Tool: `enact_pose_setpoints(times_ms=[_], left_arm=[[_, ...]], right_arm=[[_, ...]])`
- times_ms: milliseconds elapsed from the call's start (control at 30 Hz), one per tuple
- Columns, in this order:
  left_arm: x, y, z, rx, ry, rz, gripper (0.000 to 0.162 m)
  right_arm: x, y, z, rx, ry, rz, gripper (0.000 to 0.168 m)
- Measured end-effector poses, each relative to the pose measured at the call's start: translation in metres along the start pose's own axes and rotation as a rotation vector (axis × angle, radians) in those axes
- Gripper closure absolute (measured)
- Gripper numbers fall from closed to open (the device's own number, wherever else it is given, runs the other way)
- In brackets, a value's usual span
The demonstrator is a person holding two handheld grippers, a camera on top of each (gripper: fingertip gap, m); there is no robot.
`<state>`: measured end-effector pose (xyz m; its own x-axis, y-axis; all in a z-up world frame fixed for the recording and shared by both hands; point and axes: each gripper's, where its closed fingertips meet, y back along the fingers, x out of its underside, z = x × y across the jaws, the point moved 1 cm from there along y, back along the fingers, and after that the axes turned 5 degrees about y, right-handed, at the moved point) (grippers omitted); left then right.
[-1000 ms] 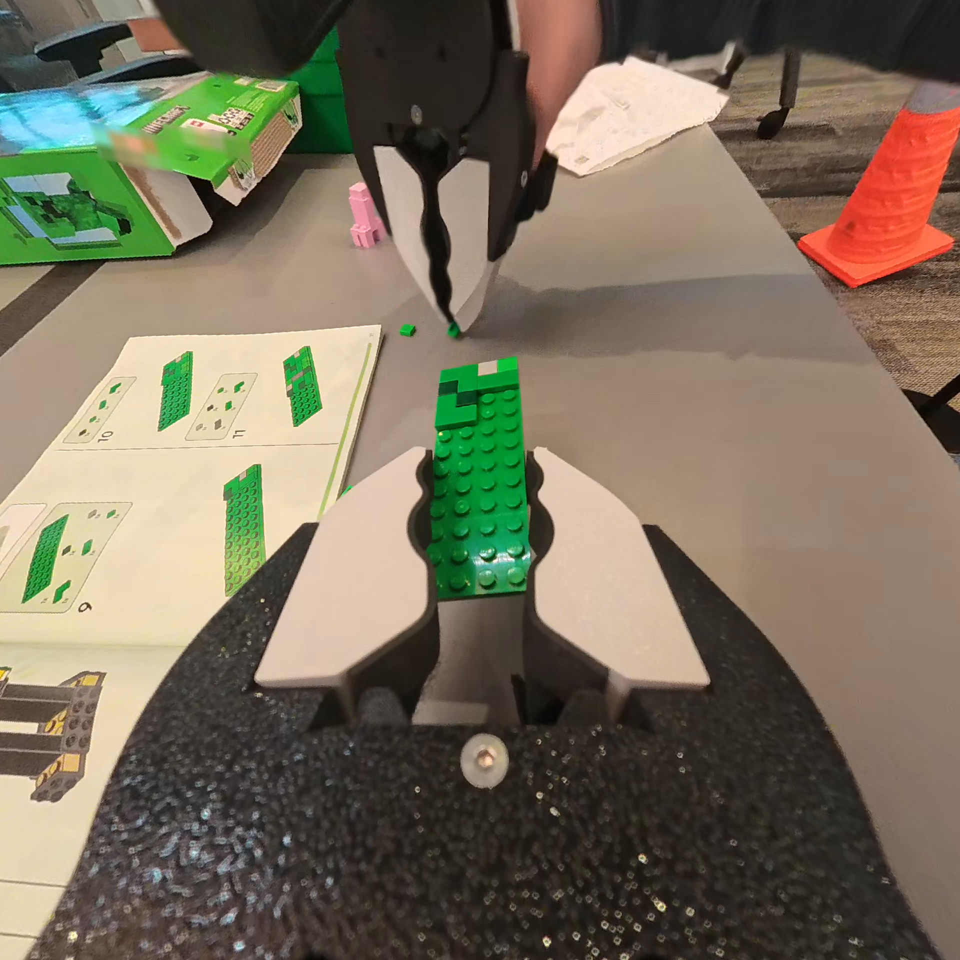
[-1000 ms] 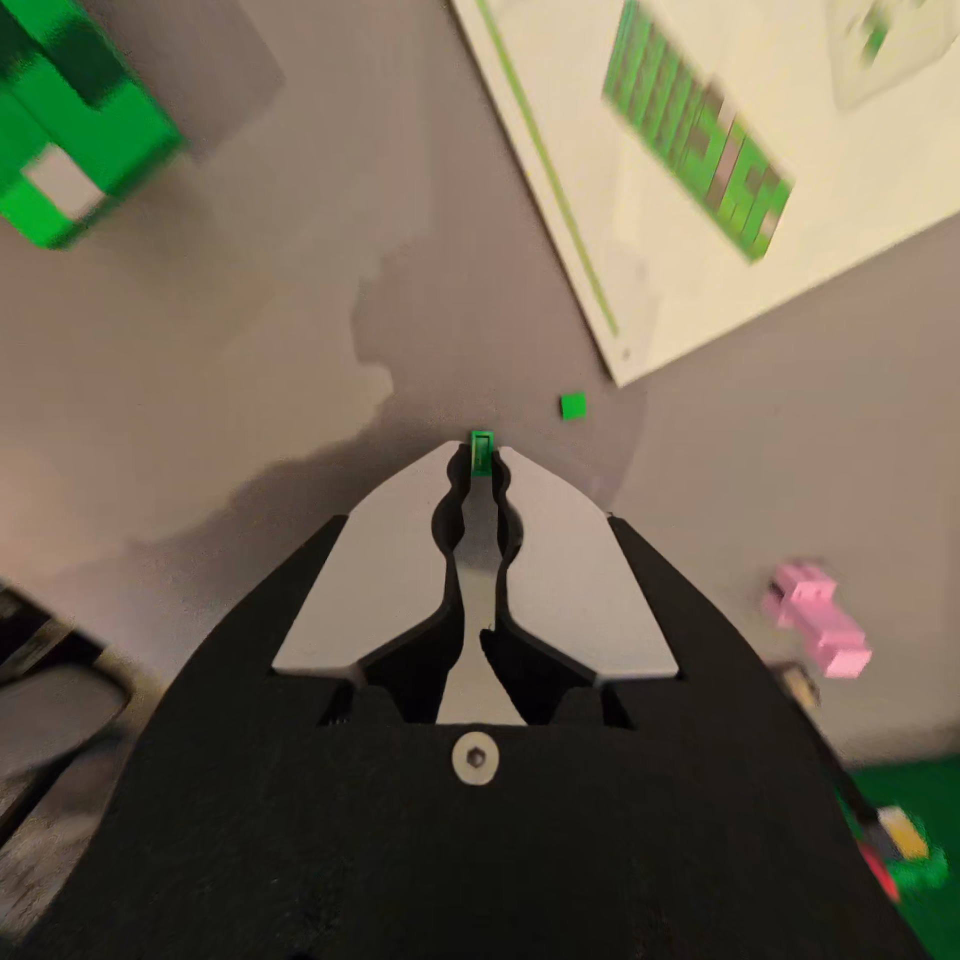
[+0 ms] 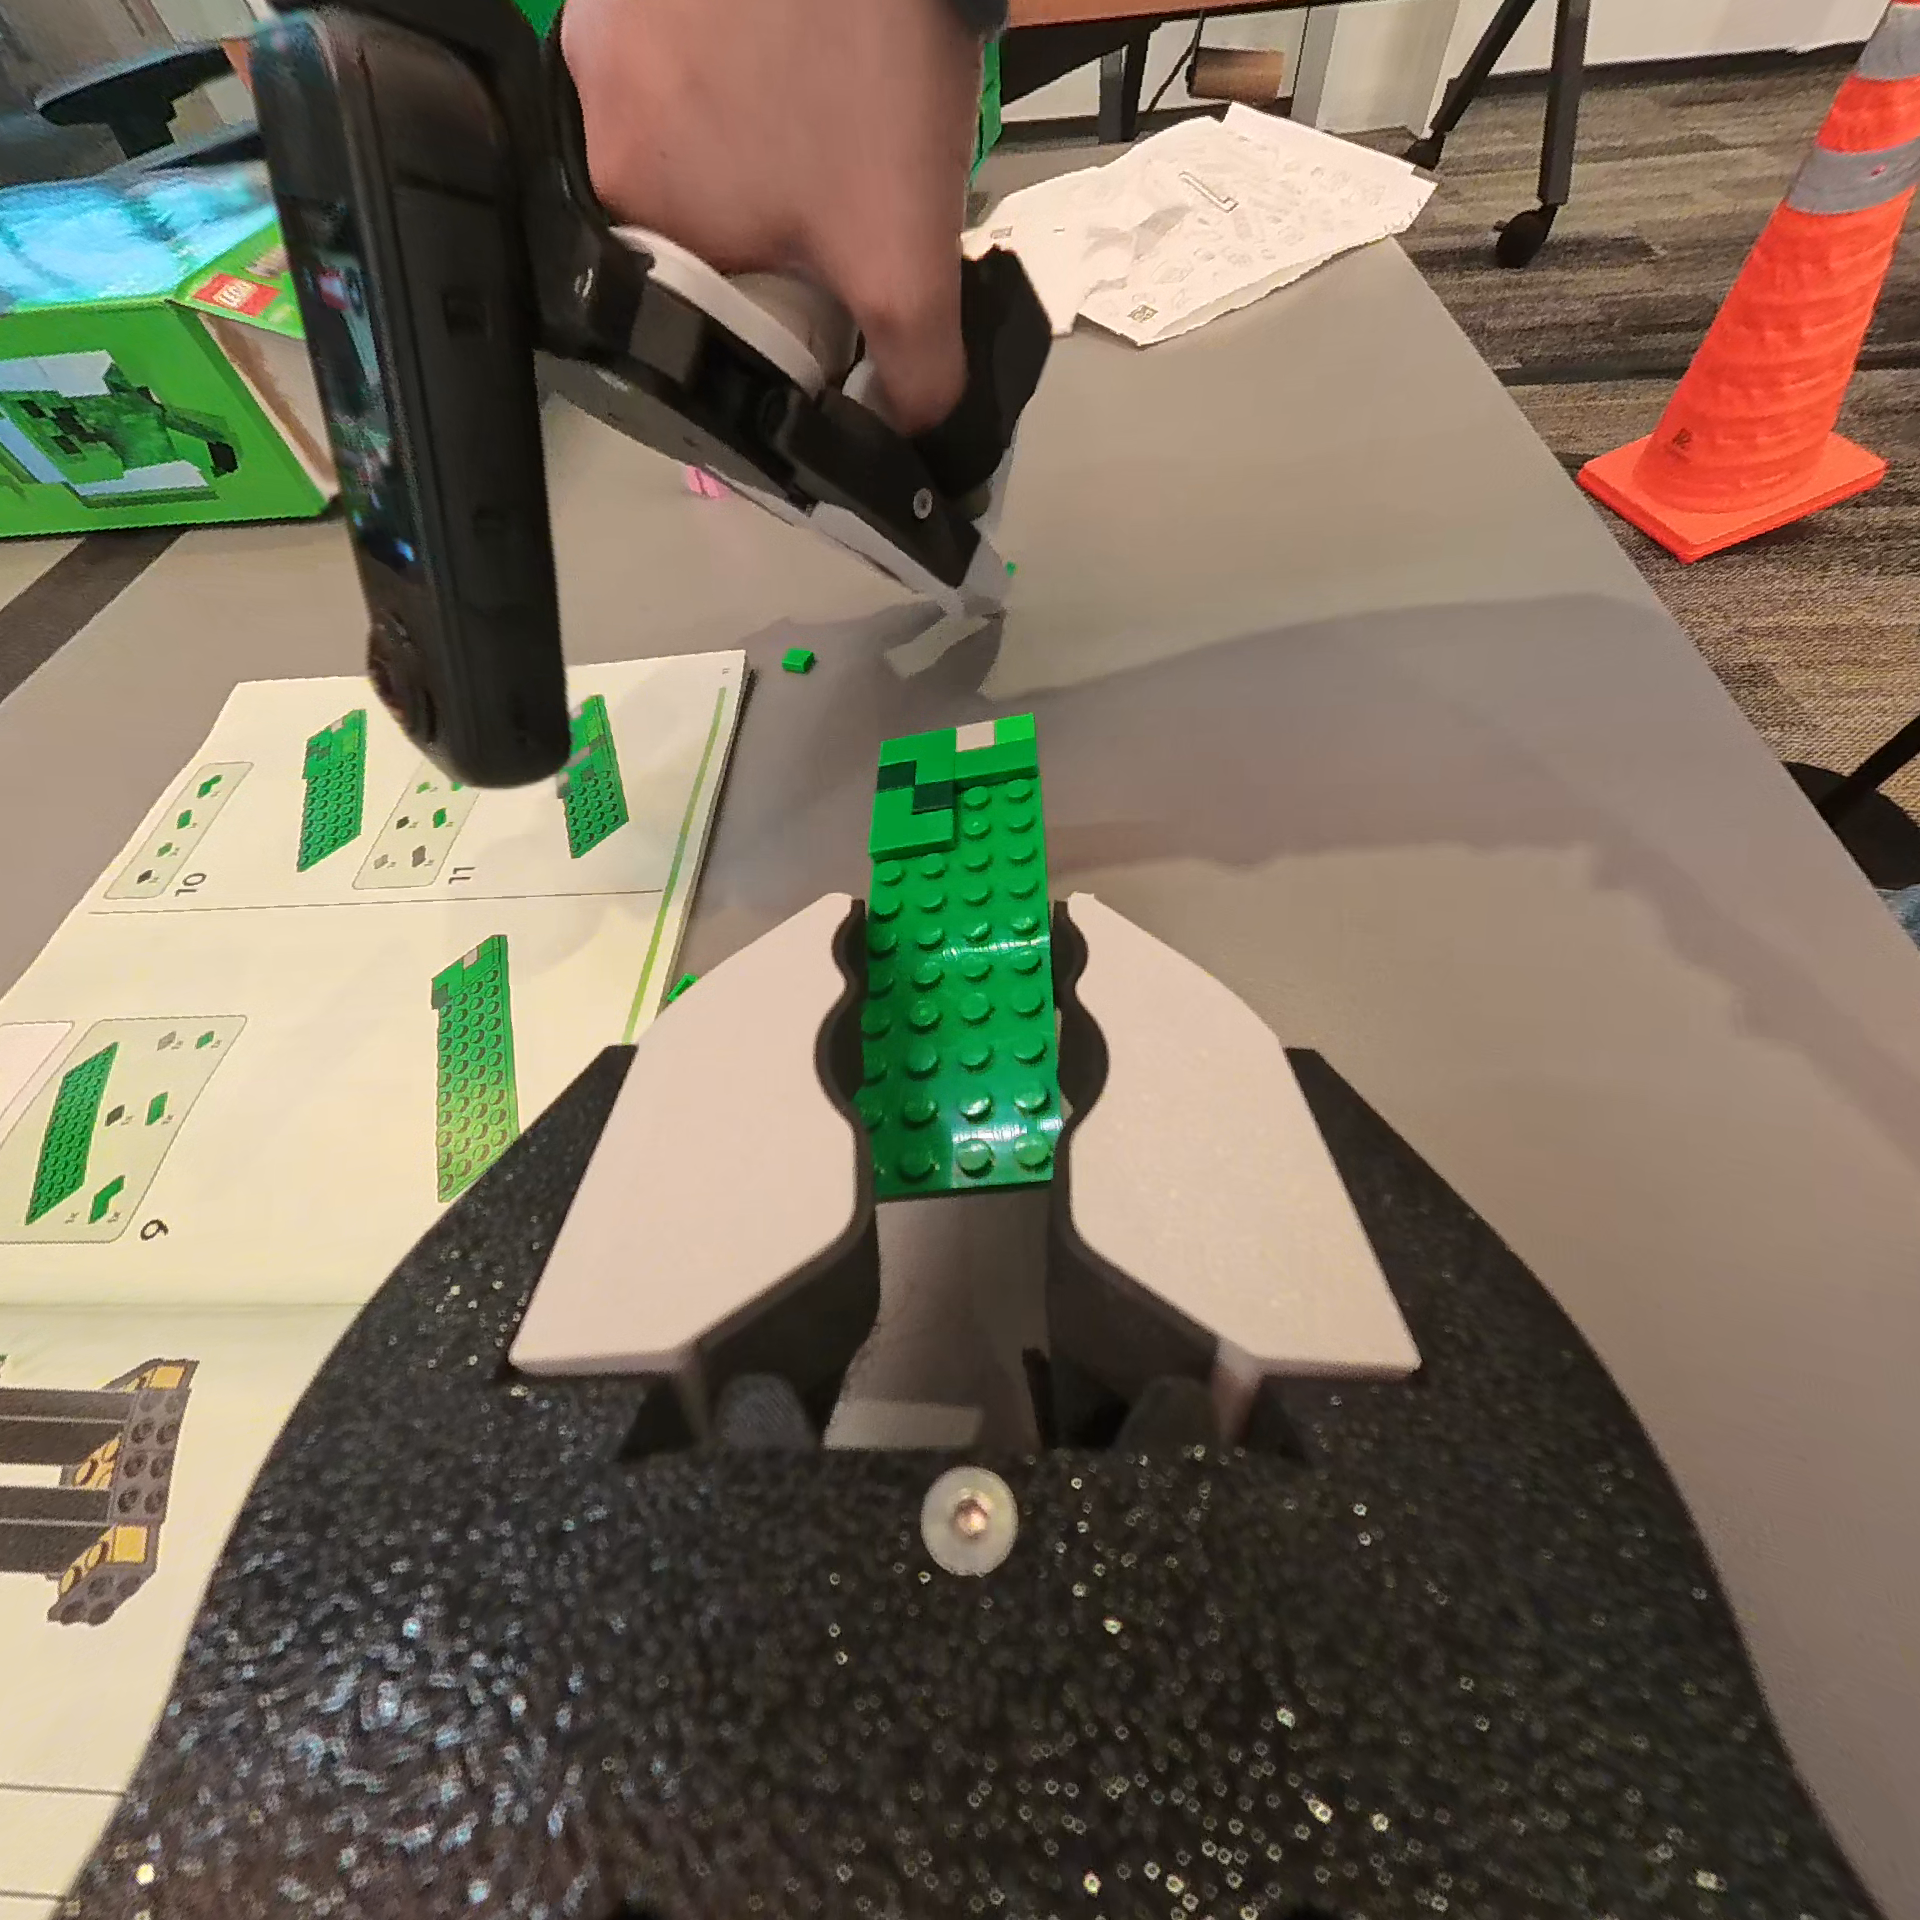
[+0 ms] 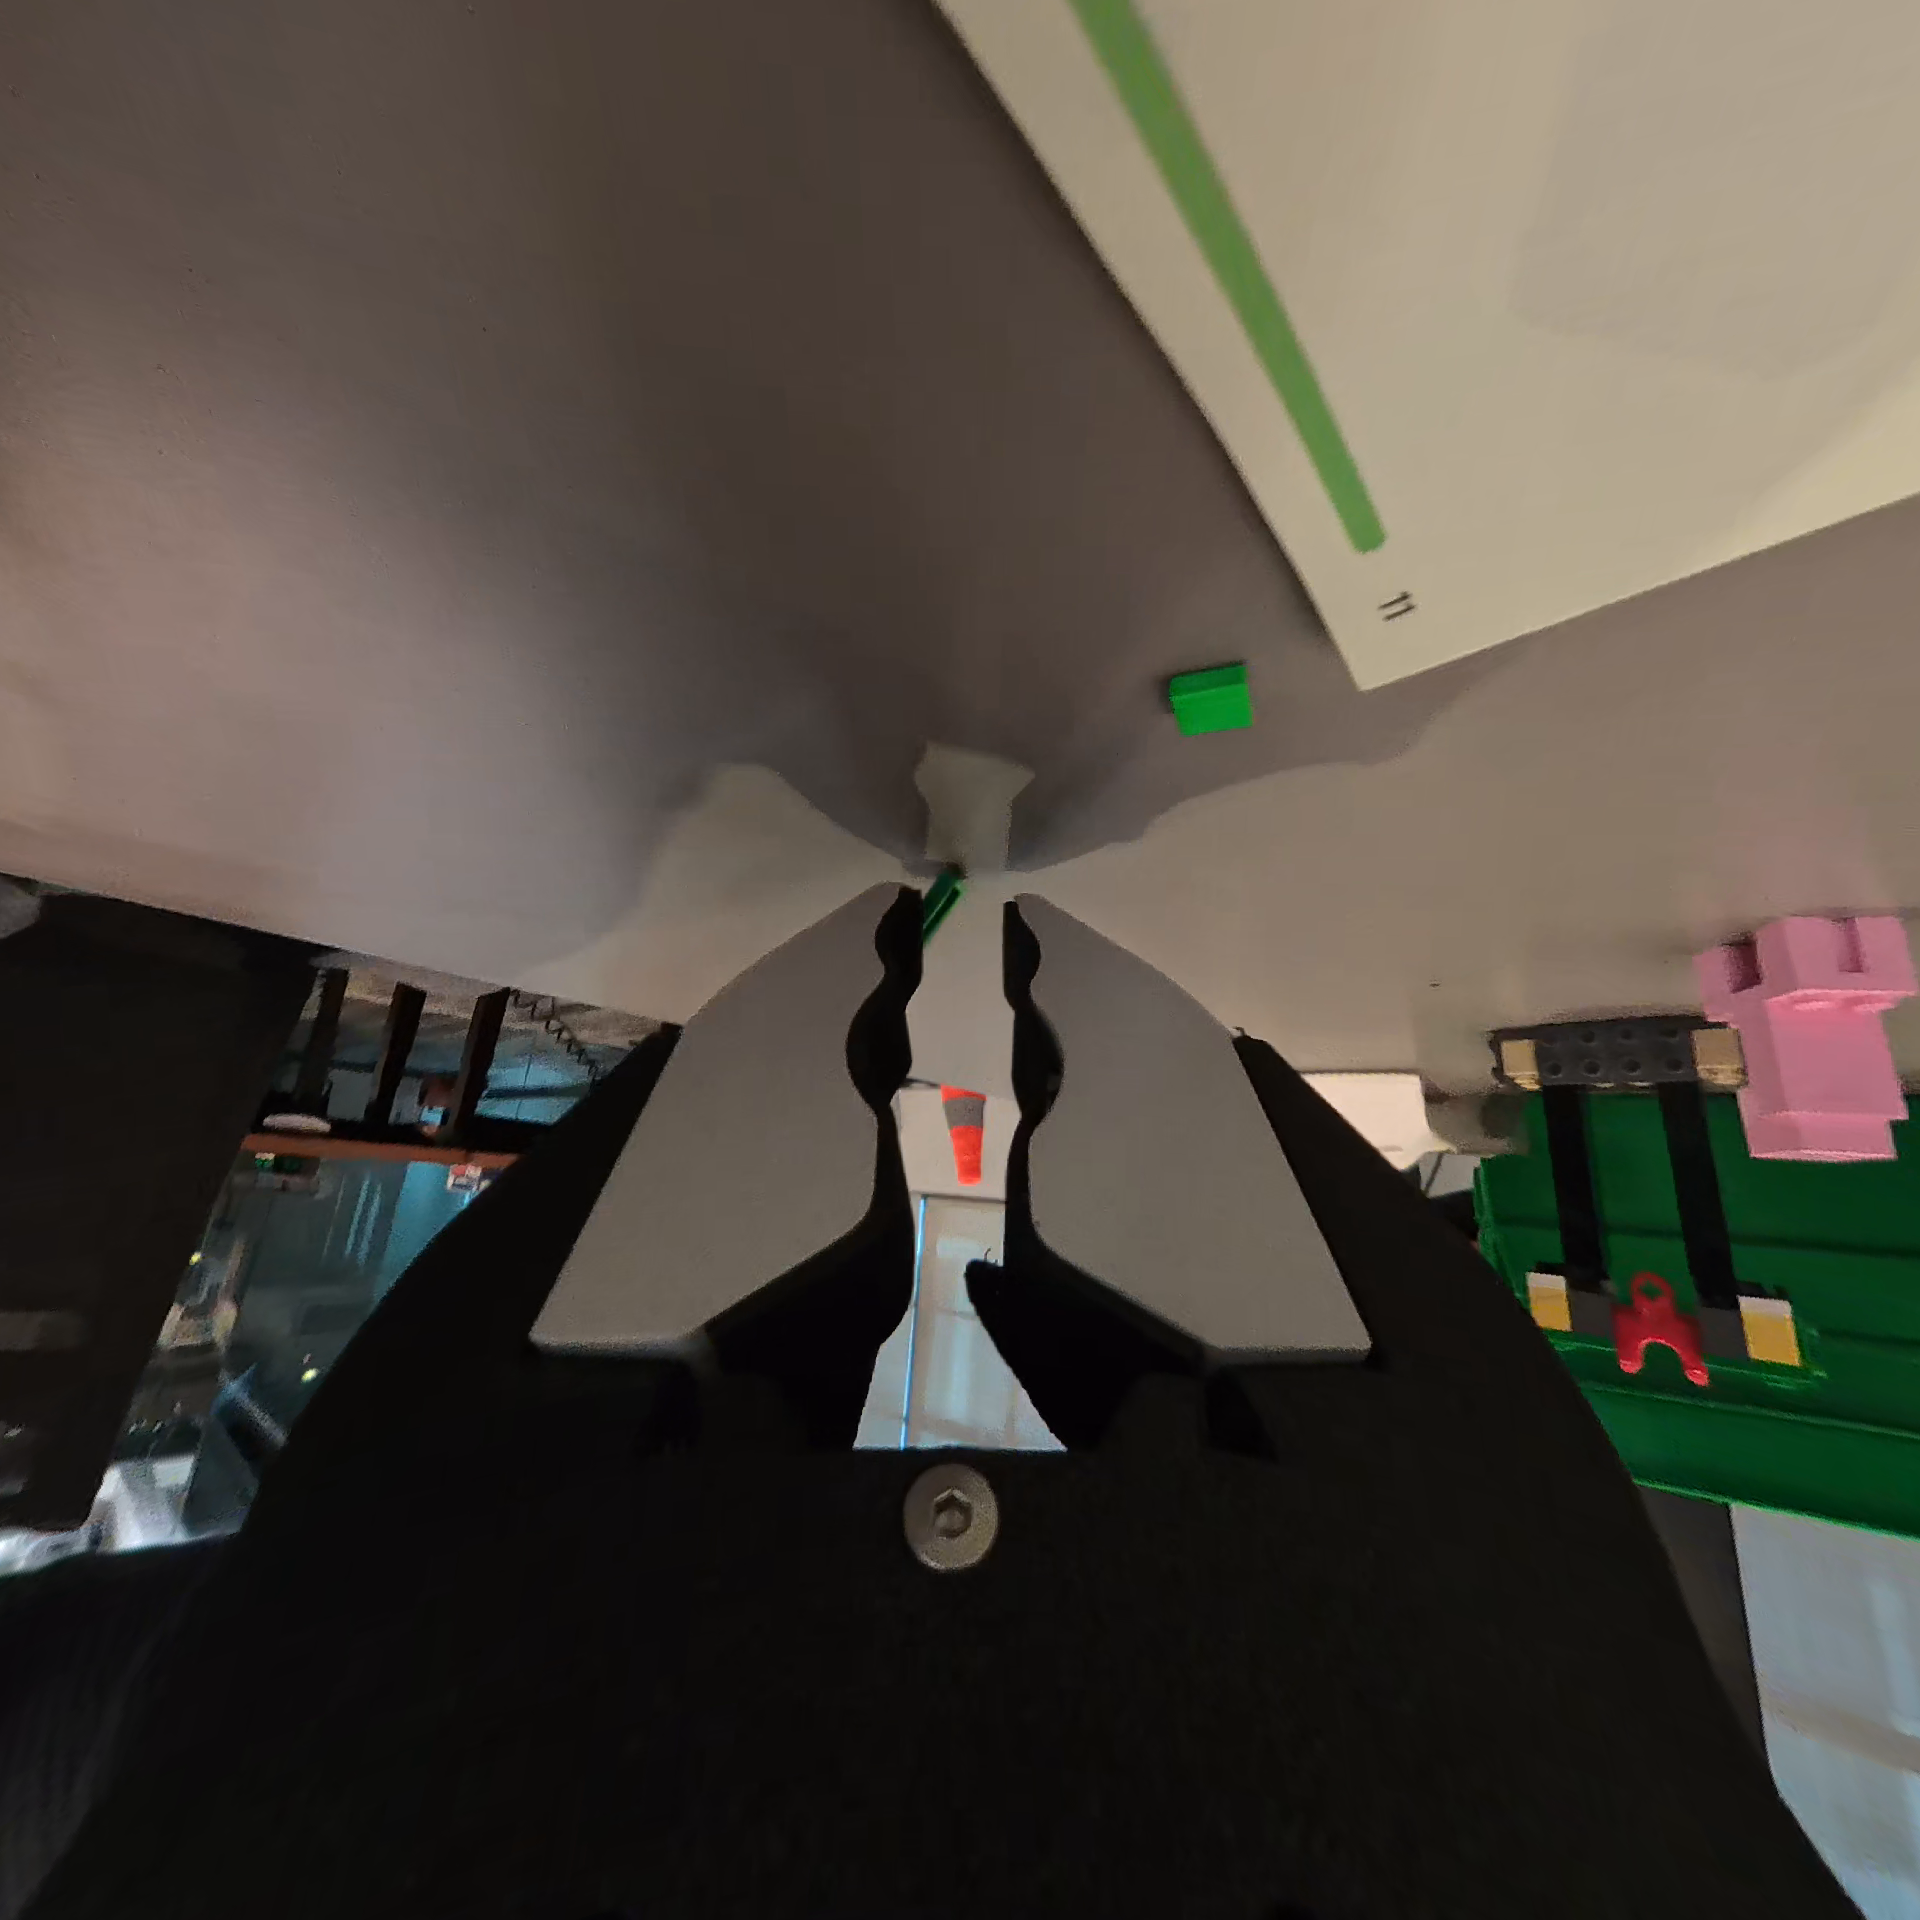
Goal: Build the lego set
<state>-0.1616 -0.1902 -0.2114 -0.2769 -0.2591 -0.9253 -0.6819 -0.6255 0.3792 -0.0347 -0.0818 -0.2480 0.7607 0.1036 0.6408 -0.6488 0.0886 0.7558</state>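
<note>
Lego plate (image 3: 961, 997), green, stiff and light, lies flat on the table (image 3: 1351, 831), clamped by its long edges in my left gripper (image 3: 961, 1023). My right gripper (image 4: 961, 904), tips at the table and parted, leans a tiny slick green tile (image 4: 940, 899) against one finger; pinch its thin sides squarely.
</note>
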Motion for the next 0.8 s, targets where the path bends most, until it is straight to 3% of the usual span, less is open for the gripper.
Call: enact_pose_setpoints(times_ms=[267, 400, 600, 800], left_arm=[[0.000, 0.000, -0.001, 0.004, -0.003, 0.000, 0.128], [0.000, 0.000, -0.001, 0.007, -0.004, 0.003, 0.129], [0.001, -0.001, -0.001, 0.007, -0.008, 0.009, 0.128], [0.002, -0.002, -0.002, 0.007, -0.020, 0.018, 0.128]], right_arm=[[-0.008, 0.014, -0.011, 0.141, 0.029, -0.229, 0.155], [-0.004, 0.025, -0.014, 0.286, 0.004, -0.559, 0.155], [0.006, 0.027, 0.025, 0.453, 0.116, -1.202, 0.151], [0.010, 0.004, 0.031, 0.556, -0.002, -1.343, 0.141]])
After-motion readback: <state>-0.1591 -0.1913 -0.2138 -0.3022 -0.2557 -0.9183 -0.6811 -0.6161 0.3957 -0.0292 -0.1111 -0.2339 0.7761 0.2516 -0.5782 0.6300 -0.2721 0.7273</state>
